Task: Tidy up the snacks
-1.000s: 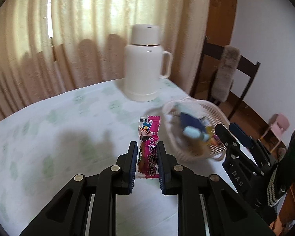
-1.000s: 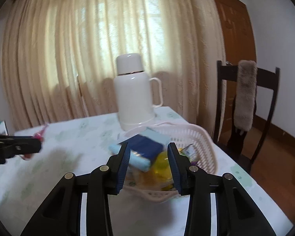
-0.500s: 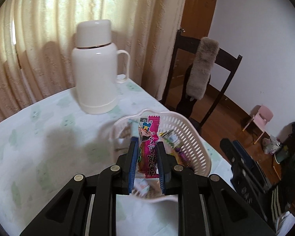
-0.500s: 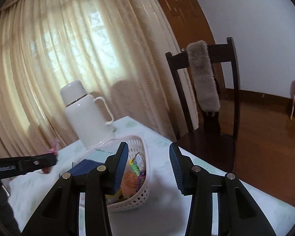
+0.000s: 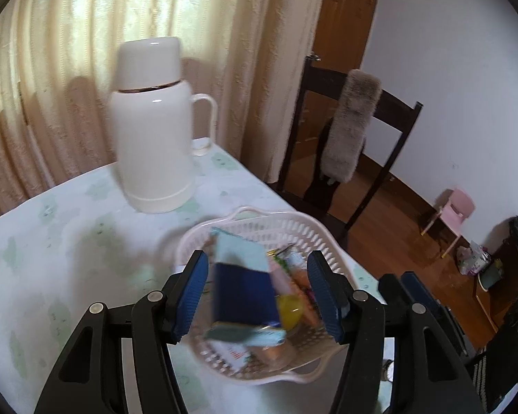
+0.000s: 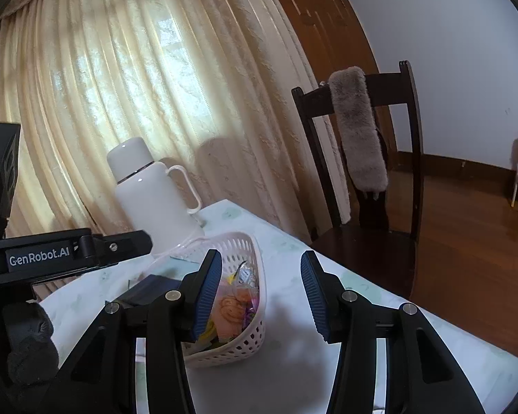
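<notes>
Hovering above the white basket (image 5: 286, 231), the left gripper (image 5: 257, 298) has its blue-padded jaws spread wide with nothing between them; the pads bracket the heaped contents from above without touching them. That pose suits a release over the container, judged from the open jaws directly over the load. In the basket lie a dark blue packet (image 5: 243, 293), a pale blue packet (image 5: 240, 246) tilted against it, a yellow sweet (image 5: 289, 305) and assorted small wrappers, blurred and not identifiable singly. The right gripper (image 6: 260, 295) is held level, just beside the basket's right-hand side, jaws likewise apart and empty, apparently standing by rather than reaching. The basket sits near the table (image 5: 69, 241) edge closest to the chair (image 6: 362, 110), presumably so both tools can reach it from the near side. No loose snack is visible on the cloth in either view, so collection appears largely done. Farther back, the white thermos (image 5: 153, 127) stands upright near the far edge of the table, well apart from the basket. Behind it hangs the curtain (image 6: 138, 86).
</notes>
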{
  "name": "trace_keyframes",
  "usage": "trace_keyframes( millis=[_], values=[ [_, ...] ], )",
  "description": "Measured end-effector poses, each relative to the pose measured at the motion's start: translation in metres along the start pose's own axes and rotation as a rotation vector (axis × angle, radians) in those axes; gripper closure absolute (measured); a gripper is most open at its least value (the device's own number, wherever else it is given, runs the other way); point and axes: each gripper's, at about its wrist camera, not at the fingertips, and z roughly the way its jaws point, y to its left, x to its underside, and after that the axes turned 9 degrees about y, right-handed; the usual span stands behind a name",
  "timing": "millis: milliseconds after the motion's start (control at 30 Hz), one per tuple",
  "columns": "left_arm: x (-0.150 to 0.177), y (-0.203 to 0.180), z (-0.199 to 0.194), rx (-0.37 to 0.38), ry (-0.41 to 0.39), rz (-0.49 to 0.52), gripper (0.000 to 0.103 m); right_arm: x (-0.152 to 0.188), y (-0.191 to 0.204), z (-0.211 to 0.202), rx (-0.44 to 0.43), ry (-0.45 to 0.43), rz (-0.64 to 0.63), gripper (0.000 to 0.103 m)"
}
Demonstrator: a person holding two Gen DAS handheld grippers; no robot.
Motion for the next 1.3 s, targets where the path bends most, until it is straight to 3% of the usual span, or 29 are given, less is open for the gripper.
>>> trace_keyframes(
  millis=[267, 333, 467, 600, 733, 1000, 1300],
  values=[
    [0.016, 0.023, -0.014, -0.089, -0.005, -0.081, 0.045, 0.003, 0.004, 0.003, -0.001, 0.012, -0.018, 0.048],
    [0.023, 0.025, -0.016, -0.121, -0.003, -0.096, 0.035, 0.004, 0.006, 0.003, -0.004, 0.01, -0.029, 0.045],
    [0.037, 0.024, -0.025, -0.221, -0.042, -0.11, 0.026, 0.006, 0.01, 0.003, -0.023, 0.015, -0.044, 0.039],
    [0.051, 0.019, -0.032, -0.319, -0.062, -0.057, 0.018, 0.008, 0.011, 0.005, -0.056, 0.037, -0.049, 0.028],
    [0.063, 0.021, -0.041, -0.429, -0.098, -0.023, 0.012, 0.018, 0.017, 0.004, -0.087, 0.065, -0.079, 0.022],
    [0.068, 0.041, -0.046, -0.453, -0.107, -0.063, 0.011, 0.04, 0.038, -0.003, -0.049, 0.059, -0.203, 0.014],
    [0.07, 0.04, -0.048, -0.5, -0.129, -0.035, 0.011, 0.042, 0.04, 0.009, -0.036, 0.118, -0.213, 0.013]
  ],
)
